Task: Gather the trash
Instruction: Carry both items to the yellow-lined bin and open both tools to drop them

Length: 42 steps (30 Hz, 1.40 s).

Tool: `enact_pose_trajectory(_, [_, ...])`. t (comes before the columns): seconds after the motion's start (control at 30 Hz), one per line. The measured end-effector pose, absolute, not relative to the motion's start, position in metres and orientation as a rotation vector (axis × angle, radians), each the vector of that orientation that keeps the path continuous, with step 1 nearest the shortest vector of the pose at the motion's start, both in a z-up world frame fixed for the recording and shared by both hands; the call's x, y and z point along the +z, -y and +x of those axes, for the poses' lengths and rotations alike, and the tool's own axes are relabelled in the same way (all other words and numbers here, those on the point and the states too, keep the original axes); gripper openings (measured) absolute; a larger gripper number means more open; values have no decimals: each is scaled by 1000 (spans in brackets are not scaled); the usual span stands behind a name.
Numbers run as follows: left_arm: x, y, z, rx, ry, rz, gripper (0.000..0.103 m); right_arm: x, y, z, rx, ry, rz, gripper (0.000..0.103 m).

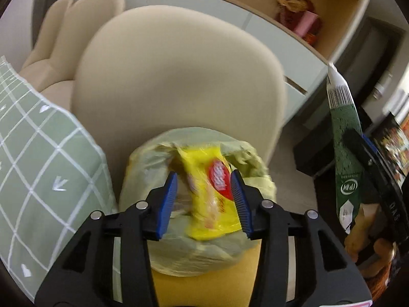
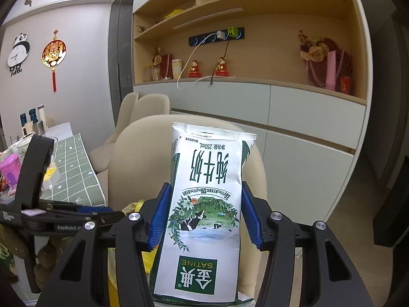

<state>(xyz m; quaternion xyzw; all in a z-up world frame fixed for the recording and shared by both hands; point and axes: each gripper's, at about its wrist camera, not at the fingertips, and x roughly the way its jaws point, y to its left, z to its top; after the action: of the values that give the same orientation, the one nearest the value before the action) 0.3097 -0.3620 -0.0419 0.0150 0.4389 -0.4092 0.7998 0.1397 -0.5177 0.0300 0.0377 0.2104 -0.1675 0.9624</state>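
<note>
Our right claw [image 2: 204, 217] grips a "SATINE" milk carton [image 2: 204, 204]; our left claw [image 1: 205, 203] stands released around a blurred, unreadable yellow wrapper [image 1: 209, 197] over the bag [image 1: 199, 250].

The yellow wrapper [image 1: 209, 194] is glossy, crinkled plastic film, over a thin, wrinkled, translucent bin bag [image 1: 194, 250]. The milk carton [image 2: 204, 204] is smooth coated paper with a printed satin face. The chair [image 1: 179, 76] behind looks like matt, soft cloth. The far cabinet's [image 2: 255, 15] shelves are pale, matt wood.
</note>
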Motion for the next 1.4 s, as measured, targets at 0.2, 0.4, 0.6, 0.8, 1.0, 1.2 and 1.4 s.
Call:
enact_pose_trajectory(0.2, [-30, 328, 296, -808, -900, 83, 42, -4, 510, 187, -258, -443, 96, 50])
enact_pose_trajectory(0.4, [-20, 289, 271, -791, -903, 75, 46, -44, 490, 235, -194, -592, 88, 50])
enact_pose_trajectory(0.6, [-12, 257, 259, -778, -888, 47, 46, -108, 498, 278, -137, -917, 170, 50])
enact_pose_trajectory(0.8, [-5, 237, 262, -754, -873, 8, 47, -114, 498, 281, -173, -966, 171, 50])
enact_pose_trajectory(1.0, [-1, 214, 255, -735, -862, -5, 53, -101, 485, 265, -185, -901, 156, 51])
enact_pose_trajectory(1.2, [12, 182, 240, -666, -803, -3, 53, -62, 463, 234, -194, -786, 122, 52])
enact_pose_trajectory(1.4, [22, 126, 224, -549, -741, 3, 53, -14, 417, 205, -76, -684, 104, 52])
